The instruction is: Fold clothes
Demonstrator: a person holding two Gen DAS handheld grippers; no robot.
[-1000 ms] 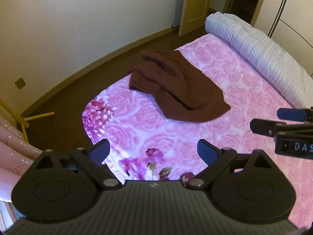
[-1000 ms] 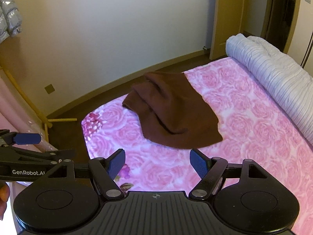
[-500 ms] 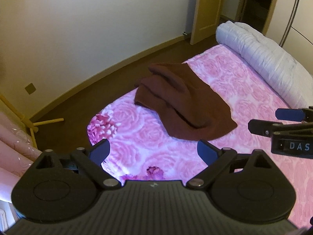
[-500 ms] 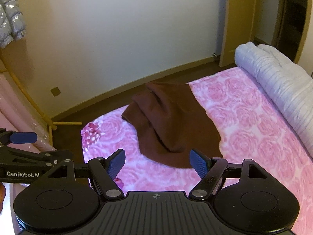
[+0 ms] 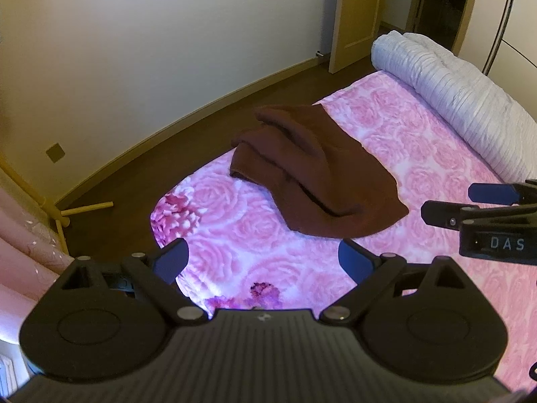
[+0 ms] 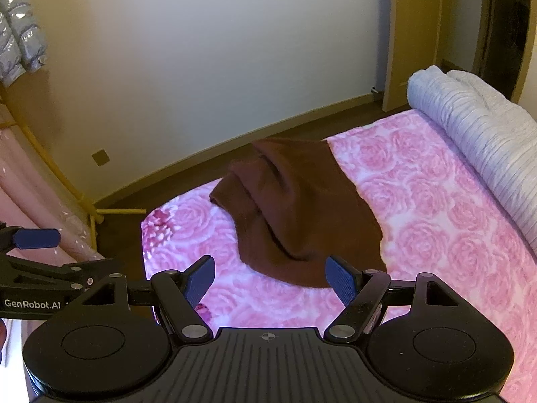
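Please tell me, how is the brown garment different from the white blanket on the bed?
The brown garment is dark and lies crumpled in loose folds; the white blanket is pale, ribbed and rolled into a long bundle. The garment sits near the bed's edge by the wall; the blanket runs along the opposite side. The garment looks smaller. Both rest on the pink flowered bed, untouched by either tool.

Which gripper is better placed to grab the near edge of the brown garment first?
Right, probably. The right gripper is open with the brown garment near edge between its fingertips; the left gripper sits short of it.
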